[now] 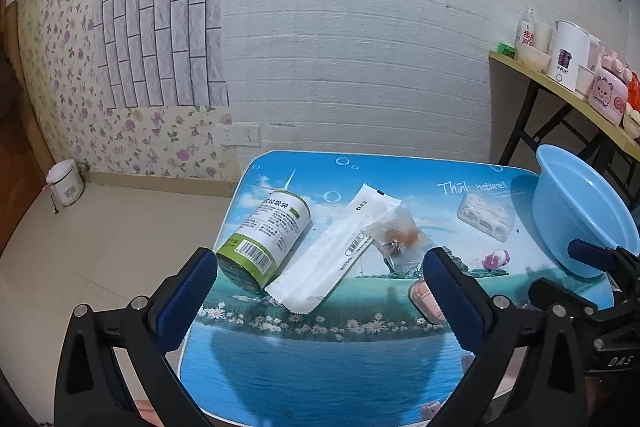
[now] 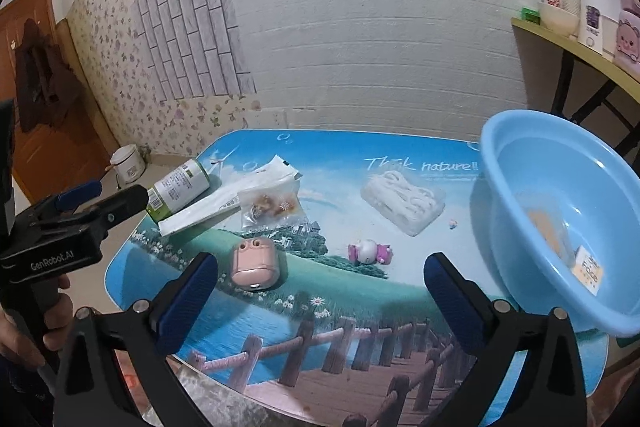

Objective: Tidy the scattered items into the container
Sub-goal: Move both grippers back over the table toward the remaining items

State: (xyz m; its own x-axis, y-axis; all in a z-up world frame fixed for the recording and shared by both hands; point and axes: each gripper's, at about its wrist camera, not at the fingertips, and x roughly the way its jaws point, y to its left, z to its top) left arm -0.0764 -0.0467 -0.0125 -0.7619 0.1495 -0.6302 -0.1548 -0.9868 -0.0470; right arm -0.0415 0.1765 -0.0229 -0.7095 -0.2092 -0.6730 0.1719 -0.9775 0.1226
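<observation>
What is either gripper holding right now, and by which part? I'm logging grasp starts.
Nothing is held. The left gripper and the right gripper are both open above the table, with no item between the fingers.

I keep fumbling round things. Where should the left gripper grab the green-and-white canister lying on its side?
Grip the canister across its round body at mid-length, coming from above with one finger on each curved side. It lies tipped over, dark end toward the open left gripper, and the white sachet lies against its right side, so that finger probably has to slip in between the two.
</observation>
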